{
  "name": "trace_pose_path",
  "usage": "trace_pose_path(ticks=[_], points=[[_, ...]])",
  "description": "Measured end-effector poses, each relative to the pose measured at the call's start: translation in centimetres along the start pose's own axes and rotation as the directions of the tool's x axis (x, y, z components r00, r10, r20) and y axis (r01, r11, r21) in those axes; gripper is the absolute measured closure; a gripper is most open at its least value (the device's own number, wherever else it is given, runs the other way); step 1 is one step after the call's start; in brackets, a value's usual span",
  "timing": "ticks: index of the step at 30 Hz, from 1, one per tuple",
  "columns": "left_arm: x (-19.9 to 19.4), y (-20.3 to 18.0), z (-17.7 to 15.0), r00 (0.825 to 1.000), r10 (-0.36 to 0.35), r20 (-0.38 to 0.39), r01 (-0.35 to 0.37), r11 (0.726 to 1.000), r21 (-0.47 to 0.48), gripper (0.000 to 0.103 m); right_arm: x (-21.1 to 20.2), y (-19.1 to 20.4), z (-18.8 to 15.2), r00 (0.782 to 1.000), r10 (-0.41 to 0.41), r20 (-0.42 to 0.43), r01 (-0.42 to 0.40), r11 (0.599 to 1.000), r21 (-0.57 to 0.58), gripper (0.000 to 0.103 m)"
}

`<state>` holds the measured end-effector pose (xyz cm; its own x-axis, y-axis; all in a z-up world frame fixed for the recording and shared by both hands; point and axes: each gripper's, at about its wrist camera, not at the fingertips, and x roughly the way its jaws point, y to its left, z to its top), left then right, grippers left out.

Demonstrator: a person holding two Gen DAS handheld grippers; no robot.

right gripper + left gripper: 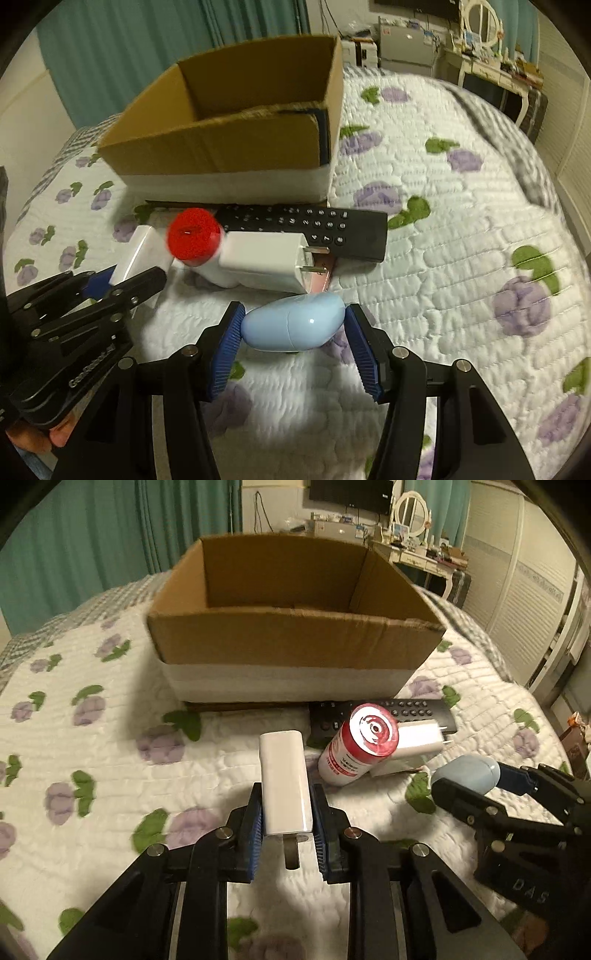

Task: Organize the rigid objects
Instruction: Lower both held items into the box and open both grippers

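Observation:
My left gripper (pixel 286 805) is shut on a white charger block (pixel 284 779), held above the quilt; the block also shows in the right wrist view (pixel 142 253). My right gripper (pixel 293 326) is shut on a light blue egg-shaped case (pixel 295 325), which shows in the left wrist view (pixel 467 770) at the right. An open cardboard box (pixel 295 642) stands on the bed ahead, also in the right wrist view (pixel 221 147). In front of it lie a black remote (pixel 314 225), a red-capped white bottle (pixel 354 749) and a second white plug adapter (pixel 264 264).
The bed has a white quilt with purple flowers (pixel 461 258). Teal curtains (pixel 92 535) hang behind. A dresser with a mirror (pixel 410 513) and a wardrobe (pixel 517 572) stand at the far right. A pink item (pixel 323 277) lies under the plug adapter.

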<state>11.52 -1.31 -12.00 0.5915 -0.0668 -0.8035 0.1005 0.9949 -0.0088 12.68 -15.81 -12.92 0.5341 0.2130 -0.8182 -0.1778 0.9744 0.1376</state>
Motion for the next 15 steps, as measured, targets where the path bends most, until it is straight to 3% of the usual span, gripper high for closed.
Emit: trace_pose_path(ticks=[8,15], points=[[-6.5,0.0,1.7,0.993,-0.01,0.114,0.01,1.0,0.0,0.079,-6.2,1.5,2.3,0.993,-0.015,0.117,0.019,0.999,-0.034,0.047],[-9.6,0.8,6.7,0.978,-0.023,0.207,0.023,1.0,0.003,0.079,-10.5,2.8,8.1,0.97,-0.007,0.243,0.024,0.997,-0.069,0.047]])
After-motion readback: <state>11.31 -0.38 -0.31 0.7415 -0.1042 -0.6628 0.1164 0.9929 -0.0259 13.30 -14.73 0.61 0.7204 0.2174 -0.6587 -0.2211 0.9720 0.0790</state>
